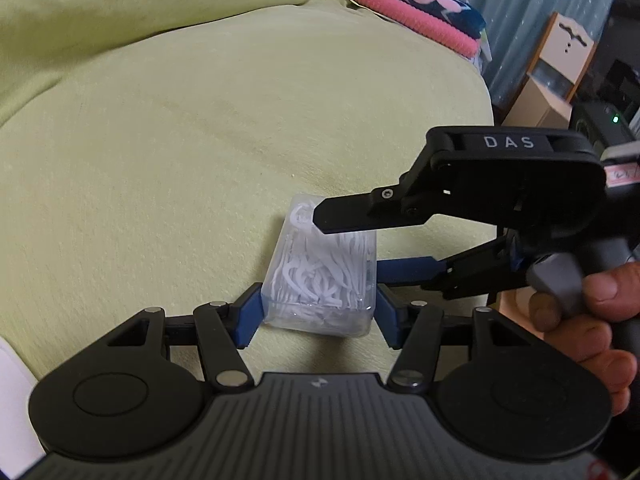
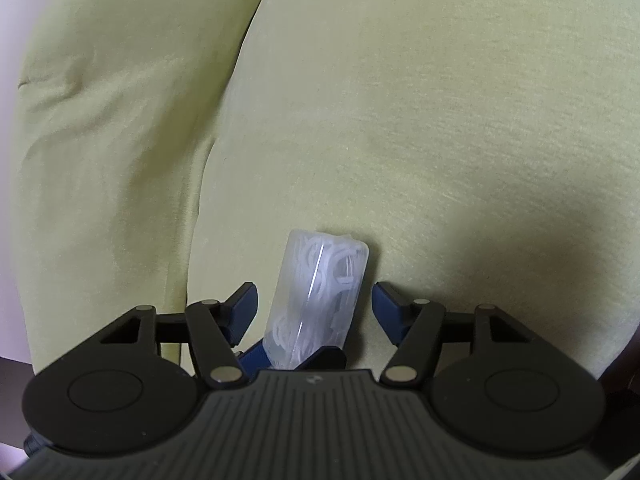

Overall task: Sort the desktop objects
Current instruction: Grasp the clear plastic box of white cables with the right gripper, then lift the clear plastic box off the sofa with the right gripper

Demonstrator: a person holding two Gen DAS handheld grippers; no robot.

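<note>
While left tool (image 1: pixel 318 312) is squeezing clear floss box (image 1: pixel 326 268) over green cushion (image 1: pixel 160 140), right tool (image 2: pixel 314 304) is hanging loose around it; sorting barely starting.

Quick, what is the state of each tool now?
Left tool: shut on the clear box of floss picks.
Right tool: open, its fingers either side of the same box, not clamped.

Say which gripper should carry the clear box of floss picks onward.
Left, probably. The left gripper has its blue pads against both sides of the floss pick box, while the right gripper stands open around it with gaps at both fingers.
</note>
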